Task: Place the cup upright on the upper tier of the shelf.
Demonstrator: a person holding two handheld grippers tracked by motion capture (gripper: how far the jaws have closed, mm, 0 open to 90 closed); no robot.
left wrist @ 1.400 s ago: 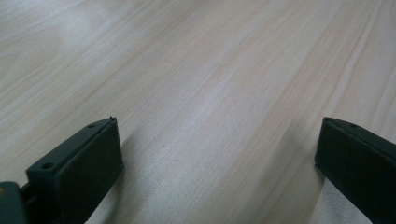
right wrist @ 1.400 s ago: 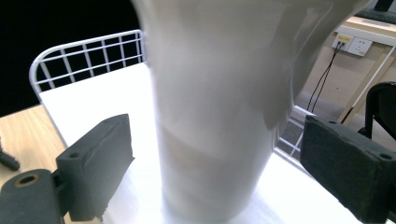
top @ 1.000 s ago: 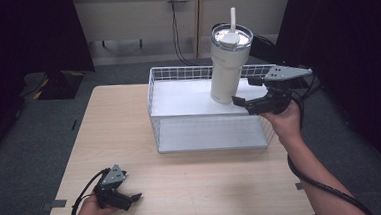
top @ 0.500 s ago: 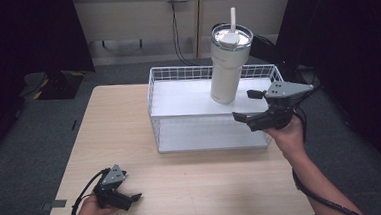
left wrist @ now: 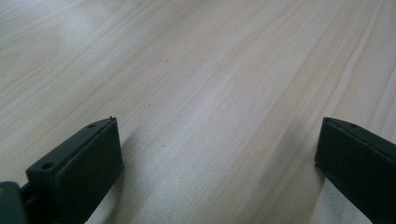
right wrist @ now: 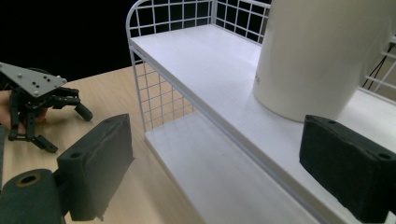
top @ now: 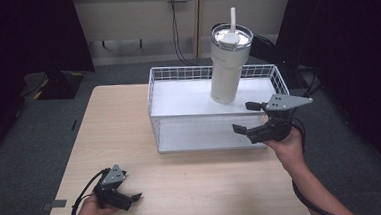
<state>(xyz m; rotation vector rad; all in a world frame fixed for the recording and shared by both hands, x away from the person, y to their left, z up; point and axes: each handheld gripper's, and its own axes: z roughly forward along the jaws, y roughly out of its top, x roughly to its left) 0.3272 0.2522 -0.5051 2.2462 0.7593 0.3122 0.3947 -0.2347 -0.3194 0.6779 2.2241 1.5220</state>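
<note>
Cream-white lidded tumbler (top: 228, 64) stands upright on the white wire rack (top: 204, 110), just beyond the right gripper (top: 248, 119), jaws spread empty.

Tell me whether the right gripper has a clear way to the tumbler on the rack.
Probably yes. The right gripper is open beside the rack, and the tumbler stands upright on the top shelf near that side, with nothing between them.
</note>
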